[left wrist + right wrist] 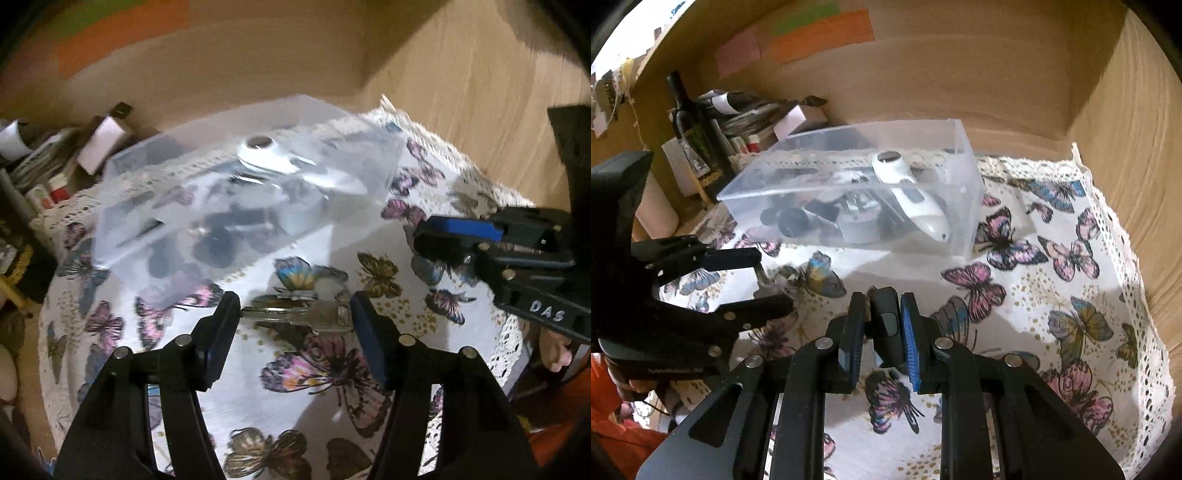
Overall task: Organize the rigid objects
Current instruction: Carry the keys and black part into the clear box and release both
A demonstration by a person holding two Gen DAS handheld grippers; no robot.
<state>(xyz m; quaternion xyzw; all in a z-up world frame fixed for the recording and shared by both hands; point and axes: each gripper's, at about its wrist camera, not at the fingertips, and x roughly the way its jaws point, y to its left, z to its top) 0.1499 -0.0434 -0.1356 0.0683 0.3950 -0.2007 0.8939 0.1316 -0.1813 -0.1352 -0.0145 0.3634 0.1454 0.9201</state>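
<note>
Left gripper: the left gripper (295, 314) has a metal key (299, 314) lying crosswise between its fingers, the blade tip at one pad and the head at the other; it looks clamped end to end, with the key seemingly clear of the cloth.
Right gripper: the right gripper (882, 325) is closed tight on a small black fob-like object (886, 328), pinched between its blue pads.
Destination: the clear plastic box (964, 177) stands on the butterfly tablecloth (1052, 295), well beyond both grippers, already holding a white handheld device (908, 195) and several dark items.
Risk, key: held only by its two ends, the key can pivot or spring out if the left hand tilts or jolts; it would drop back on the cloth.
Risk, box wall: the box wall is thin and transparent, hard to judge; a low approach could knock the rim and shove or tip the box.
Risk, collision: both grippers sit close together in front of the box; heading in at once could clash fingers and shake either load free.
Risk, fob: only part of the fob is between the pads, so a quick swing may let it slip.
Risk, landing: a release from high above may bounce off the items inside and out of the box.
</note>
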